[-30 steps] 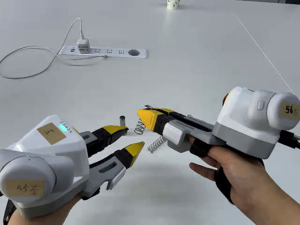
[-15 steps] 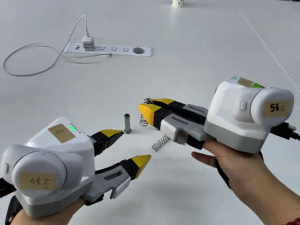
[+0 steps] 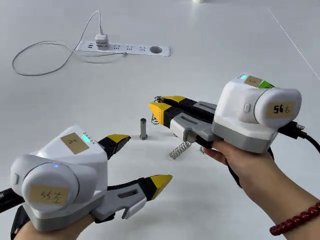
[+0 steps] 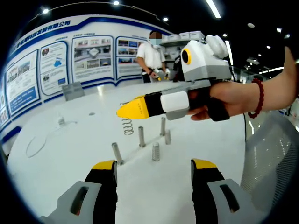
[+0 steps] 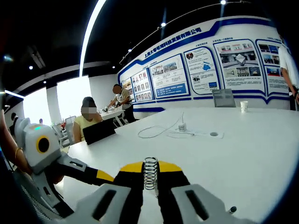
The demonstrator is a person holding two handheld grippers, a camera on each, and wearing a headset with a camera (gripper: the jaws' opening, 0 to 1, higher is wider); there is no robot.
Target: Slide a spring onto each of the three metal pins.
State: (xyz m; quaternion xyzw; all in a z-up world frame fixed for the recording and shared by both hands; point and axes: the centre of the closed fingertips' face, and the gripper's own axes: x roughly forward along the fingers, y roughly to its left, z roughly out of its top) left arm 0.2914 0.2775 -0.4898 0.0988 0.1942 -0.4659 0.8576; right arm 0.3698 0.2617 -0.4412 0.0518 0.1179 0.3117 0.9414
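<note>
My right gripper (image 3: 159,107) is shut on a small spring (image 3: 159,99), which stands upright between its yellow tips (image 5: 150,173). It hovers just above the pins. One metal pin (image 3: 143,128) stands upright on the white table, left of that gripper. The left gripper view shows three pins (image 4: 117,153) (image 4: 141,136) (image 4: 162,126) under the right gripper (image 4: 133,108). One loose spring (image 3: 180,149) lies on the table; another (image 3: 154,120) sits behind the right tips. My left gripper (image 3: 141,160) is open and empty, short of the pins (image 4: 153,165).
A white power strip (image 3: 127,49) with a plugged charger (image 3: 101,40) and looping cable (image 3: 35,52) lies at the far left. A paper cup (image 5: 243,106) stands far back. People stand and sit in the background (image 5: 88,122).
My left gripper has drawn back from the near pin, toward me. My right gripper's tip has lifted slightly, still holding its spring. The head view has shifted.
</note>
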